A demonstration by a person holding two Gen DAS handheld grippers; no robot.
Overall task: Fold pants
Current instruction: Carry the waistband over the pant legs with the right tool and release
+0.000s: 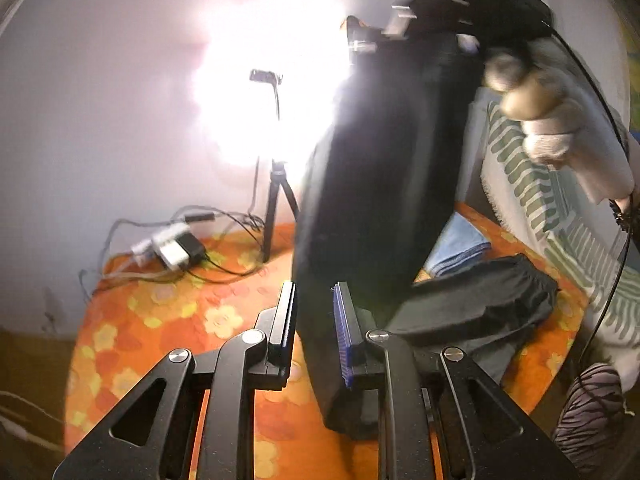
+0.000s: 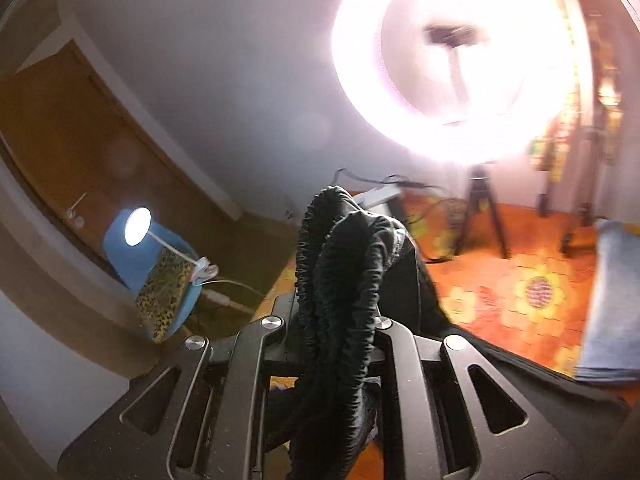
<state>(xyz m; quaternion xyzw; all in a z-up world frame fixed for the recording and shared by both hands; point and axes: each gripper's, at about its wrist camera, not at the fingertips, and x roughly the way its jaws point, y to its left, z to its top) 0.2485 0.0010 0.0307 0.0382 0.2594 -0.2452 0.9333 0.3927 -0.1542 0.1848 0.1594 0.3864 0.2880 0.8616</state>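
The black pants (image 1: 380, 184) hang in the air from my right gripper (image 1: 396, 24), seen high in the left wrist view with the hand behind it. Their lower end reaches the orange flowered surface (image 1: 168, 312). My left gripper (image 1: 316, 320) is open, its jaws on either side of the hanging cloth's left edge, not closed on it. In the right wrist view my right gripper (image 2: 336, 320) is shut on the pants' bunched elastic waistband (image 2: 344, 264), which hides its fingertips.
A second black garment (image 1: 488, 300) and a folded blue cloth (image 1: 456, 248) lie on the flowered surface. A bright ring light on a tripod (image 1: 276, 208) and a power strip with cables (image 1: 172, 248) stand behind. A striped blanket (image 1: 560, 208) is at right.
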